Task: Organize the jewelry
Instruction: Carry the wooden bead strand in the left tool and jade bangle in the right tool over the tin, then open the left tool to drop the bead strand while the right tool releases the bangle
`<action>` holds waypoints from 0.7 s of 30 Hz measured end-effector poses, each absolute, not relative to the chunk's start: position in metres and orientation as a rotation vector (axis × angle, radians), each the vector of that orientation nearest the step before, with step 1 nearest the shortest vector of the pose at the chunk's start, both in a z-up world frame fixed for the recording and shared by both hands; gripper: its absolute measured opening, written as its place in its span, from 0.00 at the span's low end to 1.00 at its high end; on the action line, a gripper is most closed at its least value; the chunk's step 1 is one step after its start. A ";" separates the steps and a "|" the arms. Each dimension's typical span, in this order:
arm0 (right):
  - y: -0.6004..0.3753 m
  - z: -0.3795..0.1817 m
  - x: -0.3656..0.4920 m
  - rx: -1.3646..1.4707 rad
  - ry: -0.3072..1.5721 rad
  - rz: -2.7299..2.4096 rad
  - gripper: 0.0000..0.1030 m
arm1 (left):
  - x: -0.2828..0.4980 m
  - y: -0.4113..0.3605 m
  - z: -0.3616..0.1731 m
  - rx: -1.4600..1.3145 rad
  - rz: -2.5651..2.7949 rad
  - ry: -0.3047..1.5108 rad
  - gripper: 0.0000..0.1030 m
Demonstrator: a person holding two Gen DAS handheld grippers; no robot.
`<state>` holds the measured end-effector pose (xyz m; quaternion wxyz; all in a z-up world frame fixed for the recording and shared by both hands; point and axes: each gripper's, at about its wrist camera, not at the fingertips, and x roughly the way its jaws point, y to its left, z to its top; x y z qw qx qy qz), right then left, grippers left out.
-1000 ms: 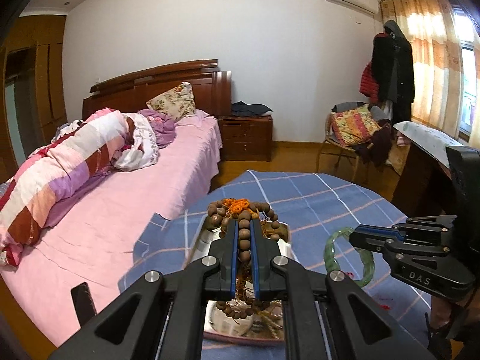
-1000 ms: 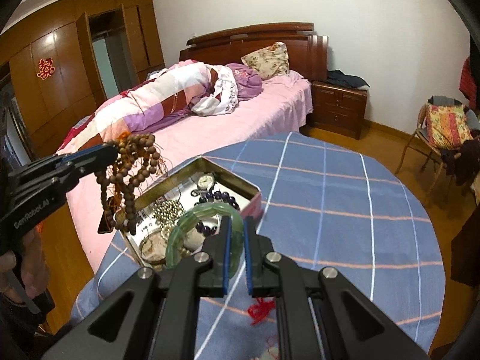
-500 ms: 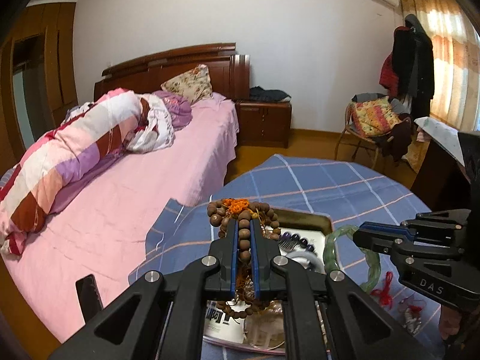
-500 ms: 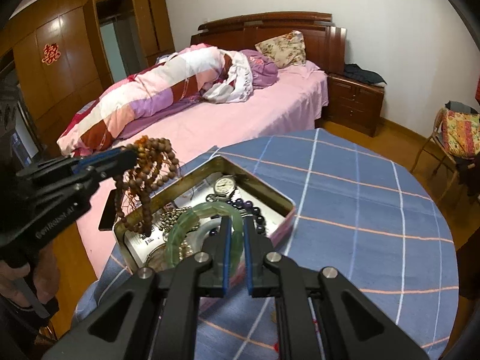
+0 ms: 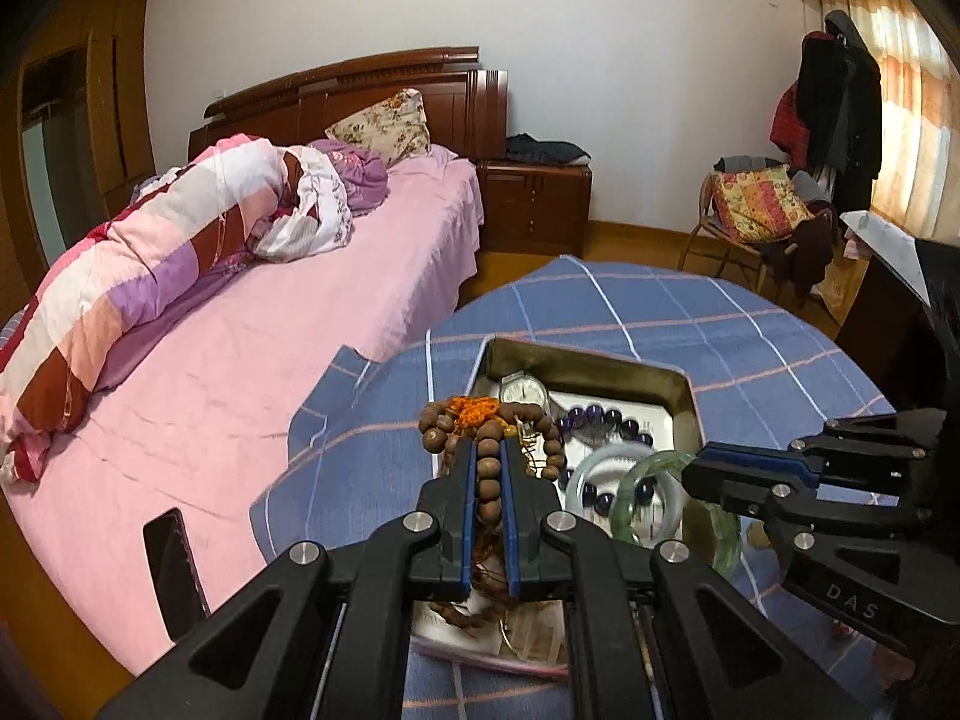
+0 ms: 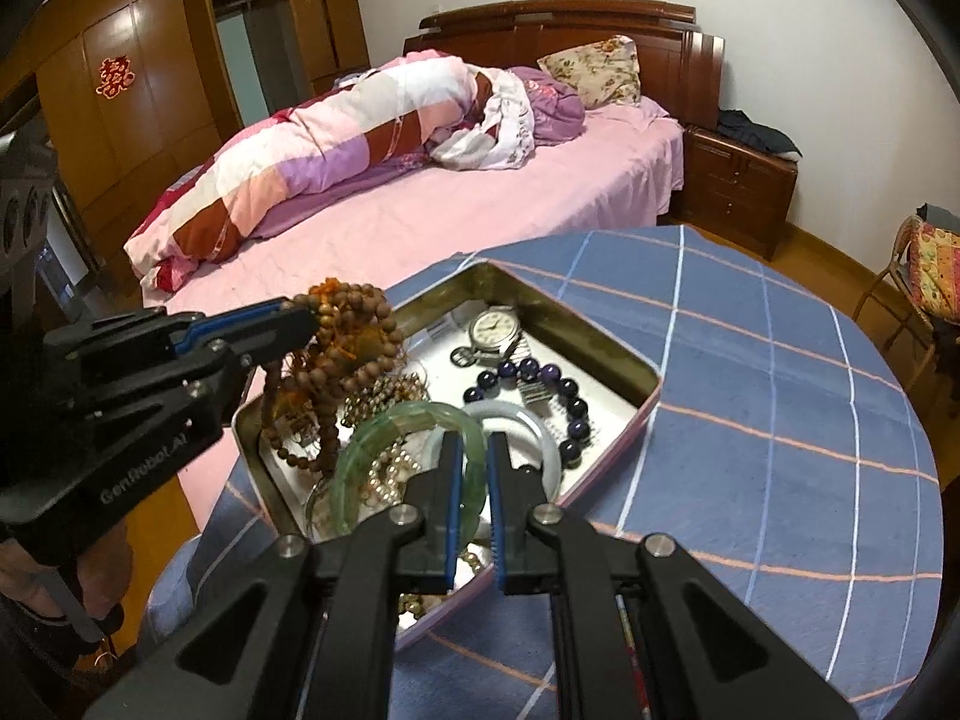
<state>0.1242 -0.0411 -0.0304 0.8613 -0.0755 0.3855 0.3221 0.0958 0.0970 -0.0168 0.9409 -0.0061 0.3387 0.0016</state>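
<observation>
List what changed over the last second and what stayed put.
Both grippers came in lower over the tin. The left gripper brought the wooden beads above its left end; the right gripper brought the green bangle above the white bangle. Nothing was let go. Watch and purple beads stayed in the tin.

One metal tin (image 6: 624, 360) sits on the round table's blue plaid cloth (image 6: 780, 420). Over or inside the tin, the jewelry counts as follows: one brown wooden bead strand (image 6: 354, 336) with an orange tassel, above the tin's left end; two bangles, one green (image 6: 372, 438) and one pale white (image 6: 540, 426), over the tin's near side; one dark purple bead bracelet (image 6: 558, 384); one wristwatch (image 6: 495, 330) toward the tin's far corner; and one tangle of small pearly beads (image 6: 384, 480), too jumbled to count.
</observation>
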 end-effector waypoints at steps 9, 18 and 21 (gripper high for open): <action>-0.036 -0.045 0.121 -0.174 0.845 0.682 0.10 | 0.094 0.092 -0.026 -0.002 -0.010 0.710 0.06; -0.035 -0.050 0.117 -0.175 0.852 0.680 0.11 | 0.092 0.089 -0.035 0.000 -0.014 0.727 0.07; -0.036 -0.052 0.118 -0.164 0.859 0.684 0.16 | 0.093 0.090 -0.036 -0.019 -0.013 0.734 0.07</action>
